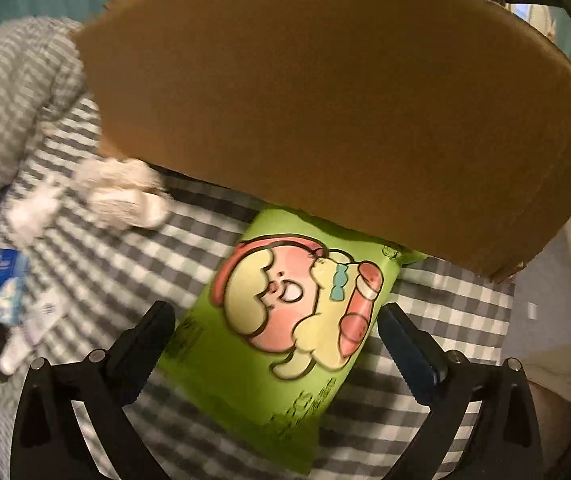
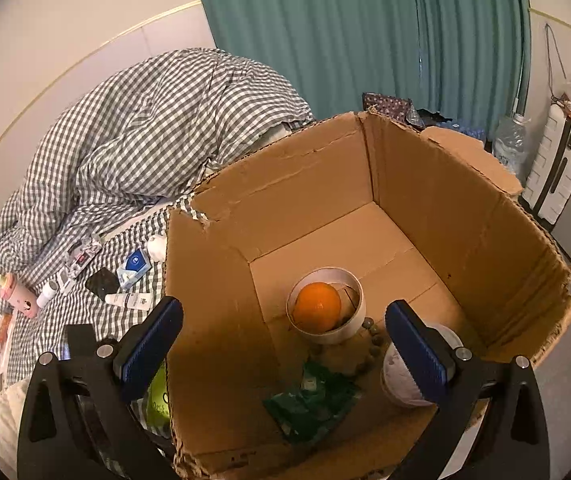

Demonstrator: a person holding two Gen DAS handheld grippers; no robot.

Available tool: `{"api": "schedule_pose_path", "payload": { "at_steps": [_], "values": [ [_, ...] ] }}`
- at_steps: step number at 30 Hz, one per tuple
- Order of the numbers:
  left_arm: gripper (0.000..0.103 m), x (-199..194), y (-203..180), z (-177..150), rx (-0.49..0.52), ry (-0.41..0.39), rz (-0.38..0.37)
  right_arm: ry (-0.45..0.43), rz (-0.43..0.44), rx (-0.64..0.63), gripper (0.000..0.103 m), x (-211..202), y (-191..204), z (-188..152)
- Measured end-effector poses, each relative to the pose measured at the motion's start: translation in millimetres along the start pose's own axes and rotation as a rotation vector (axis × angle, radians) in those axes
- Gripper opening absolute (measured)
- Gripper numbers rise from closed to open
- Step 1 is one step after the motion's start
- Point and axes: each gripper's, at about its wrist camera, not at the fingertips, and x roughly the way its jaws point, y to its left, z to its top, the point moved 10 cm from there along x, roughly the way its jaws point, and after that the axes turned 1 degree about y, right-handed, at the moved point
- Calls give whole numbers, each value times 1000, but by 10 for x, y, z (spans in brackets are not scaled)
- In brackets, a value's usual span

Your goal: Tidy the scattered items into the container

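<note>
The left wrist view looks forward and down along the left hand-held gripper (image 1: 276, 322), low and close over the checked bed cover (image 1: 97, 264), with the outer wall of the cardboard box (image 1: 325, 112) filling its upper half and a green packet (image 1: 285, 344) lying between the spread fingers. The right wrist view sits higher behind the right hand-held gripper (image 2: 283, 334), tilted down over the near rim into the open cardboard box (image 2: 213, 320), with bed cover (image 2: 85, 184) to its left and a teal curtain (image 2: 325, 32) beyond. Both views share the box, the checked cover and the green packet (image 2: 157, 396), seen only as a sliver beside the box in the right wrist view.
</note>
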Motion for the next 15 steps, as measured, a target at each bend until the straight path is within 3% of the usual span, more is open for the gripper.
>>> {"api": "schedule_pose_path", "payload": {
  "at_steps": [5,7,10,12,15],
  "values": [
    [103,208,6,-35,-39,15,-1,27,8,21,102,153,-11,2],
    [102,223,40,-54,-93,-2,22,35,12,18,102,187,3,-9],
    [91,91,76,-109,-183,-63,39,37,16,10,102,177,26,-24],
    [90,21,122,-237,-269,-66,41,34,20,8,102,148,47,-32],
    [86,-140,189,-437,-367,-51,107,30,28,11,102,104,88,-44]
  ]
}}
